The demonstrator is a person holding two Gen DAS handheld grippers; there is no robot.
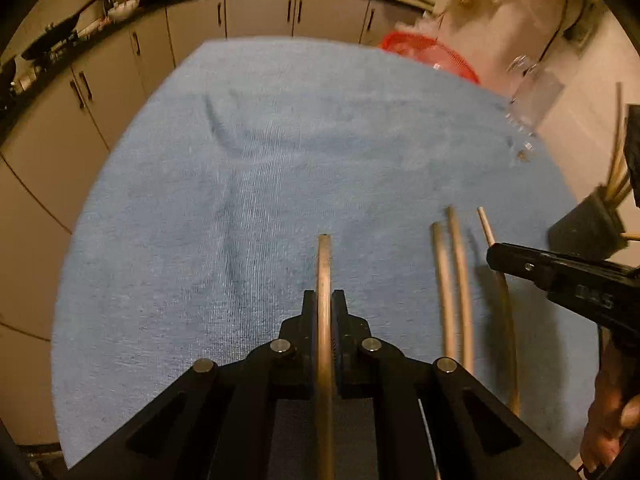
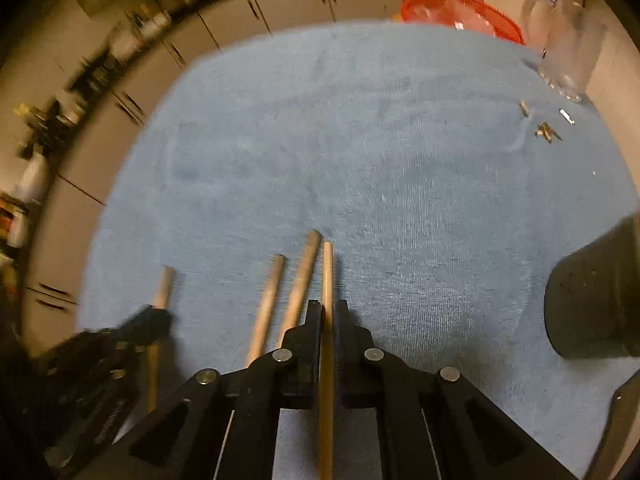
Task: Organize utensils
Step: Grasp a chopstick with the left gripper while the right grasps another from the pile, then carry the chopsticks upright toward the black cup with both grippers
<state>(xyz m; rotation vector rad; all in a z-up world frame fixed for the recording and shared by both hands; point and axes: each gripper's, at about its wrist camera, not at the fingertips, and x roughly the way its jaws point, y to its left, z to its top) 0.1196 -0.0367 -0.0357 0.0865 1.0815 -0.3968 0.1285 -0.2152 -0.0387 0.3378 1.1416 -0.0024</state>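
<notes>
From the left wrist camera I see my left gripper (image 1: 324,298) clenched on a chopstick (image 1: 325,264), which runs straight up the middle of the view between the two black fingers, its tip toward twelve o'clock. Below it lies a blue cloth (image 1: 260,168) that covers the worktop.

At about three o'clock from that gripper, two loose chopsticks (image 1: 452,280) lie side by side on the cloth, close together. Just beyond them, my right gripper (image 1: 494,256) comes in from the right edge, closed on another chopstick (image 1: 486,226).

The right wrist camera confirms this: the right gripper's fingers (image 2: 314,320) are clamped on that thin stick, which points toward twelve o'clock. The two loose sticks lie just to its left, at about ten o'clock, and the left gripper shows blurred at eight o'clock with its own stick.

At the right edge, around three o'clock, stands a black utensil holder (image 2: 584,304); in the left view it has several sticks in it. A red basket (image 2: 460,10) sits past the cloth's far edge at one o'clock, and a clear glass jug (image 2: 568,44) beside it at two o'clock. Grey cabinet doors (image 1: 260,14) curve across the far background.
</notes>
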